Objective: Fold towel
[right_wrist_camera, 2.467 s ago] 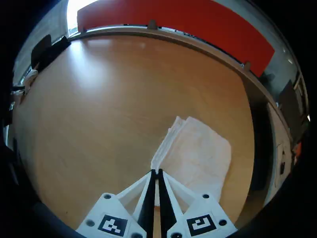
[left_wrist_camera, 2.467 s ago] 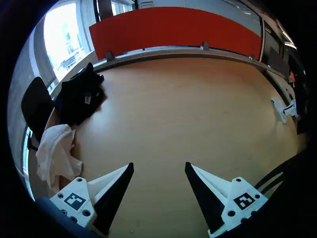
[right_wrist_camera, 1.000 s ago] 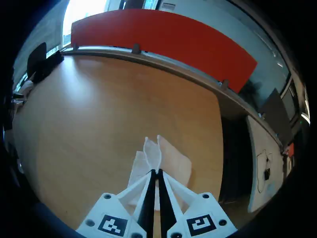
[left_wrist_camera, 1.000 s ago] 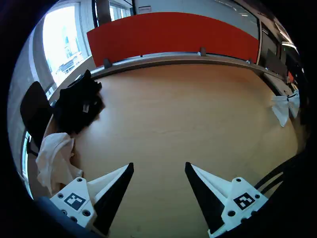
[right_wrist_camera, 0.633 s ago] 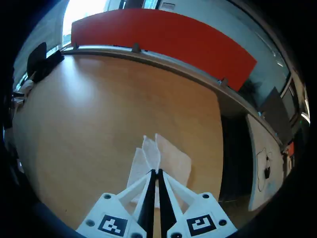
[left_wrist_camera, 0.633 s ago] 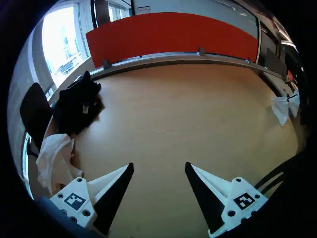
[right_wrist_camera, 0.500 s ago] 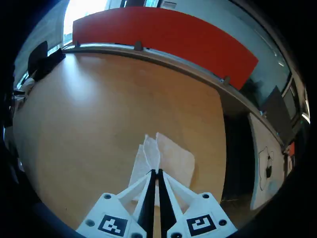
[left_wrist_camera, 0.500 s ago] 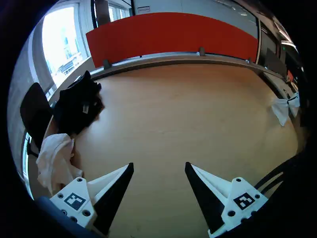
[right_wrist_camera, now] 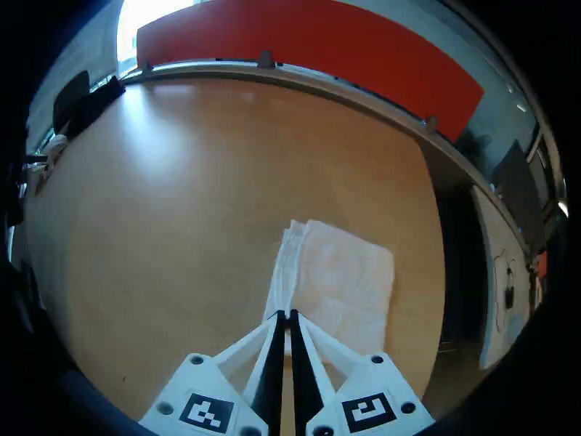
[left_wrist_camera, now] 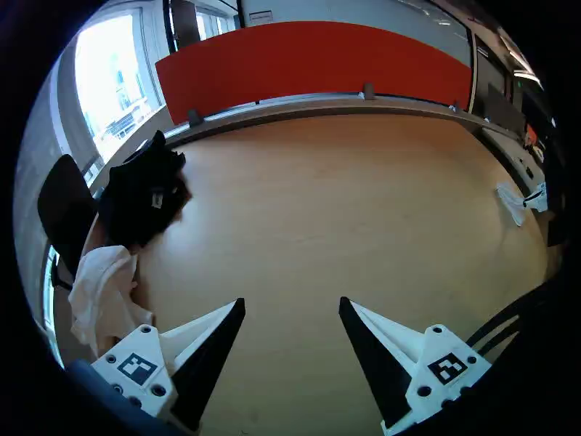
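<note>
Left claw [left_wrist_camera: 290, 301] gapes wide over the wooden table [left_wrist_camera: 327, 196]; right claw [right_wrist_camera: 283, 314] pinches the towel [right_wrist_camera: 341, 280].
My left holds nothing; the folded white towel lies flat just ahead of my right, its stacked edge caught between the shut fingers.

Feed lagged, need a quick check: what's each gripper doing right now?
Left gripper: jaws open, empty.
Right gripper: jaws closed on the near edge of the towel.
</note>
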### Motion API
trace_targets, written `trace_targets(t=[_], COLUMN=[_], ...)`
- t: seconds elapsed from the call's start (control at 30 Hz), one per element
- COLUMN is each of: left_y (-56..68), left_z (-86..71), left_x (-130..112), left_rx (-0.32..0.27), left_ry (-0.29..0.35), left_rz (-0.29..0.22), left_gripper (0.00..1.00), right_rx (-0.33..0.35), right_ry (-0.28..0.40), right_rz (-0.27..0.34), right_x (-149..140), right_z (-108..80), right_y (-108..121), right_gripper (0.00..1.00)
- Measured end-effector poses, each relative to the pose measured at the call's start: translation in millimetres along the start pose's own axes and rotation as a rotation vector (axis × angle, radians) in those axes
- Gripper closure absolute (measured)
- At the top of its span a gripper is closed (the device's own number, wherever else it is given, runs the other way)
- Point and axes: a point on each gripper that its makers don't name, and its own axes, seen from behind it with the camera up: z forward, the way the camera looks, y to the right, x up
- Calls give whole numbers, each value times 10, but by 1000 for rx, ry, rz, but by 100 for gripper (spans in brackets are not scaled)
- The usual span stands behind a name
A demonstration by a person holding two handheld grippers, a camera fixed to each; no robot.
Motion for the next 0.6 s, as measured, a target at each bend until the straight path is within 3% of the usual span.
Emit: trace_targets(t=[0.6], left_y=[0], left_z=[-39], left_x=[-56], left_rx=[8], left_ry=[-10], left_rz=[3], left_gripper=[4], right_rx=[21], right_ry=[-39], right_rz=[32], right_x=[-226], right_z=[214], right_y=[-132], right_gripper=[93])
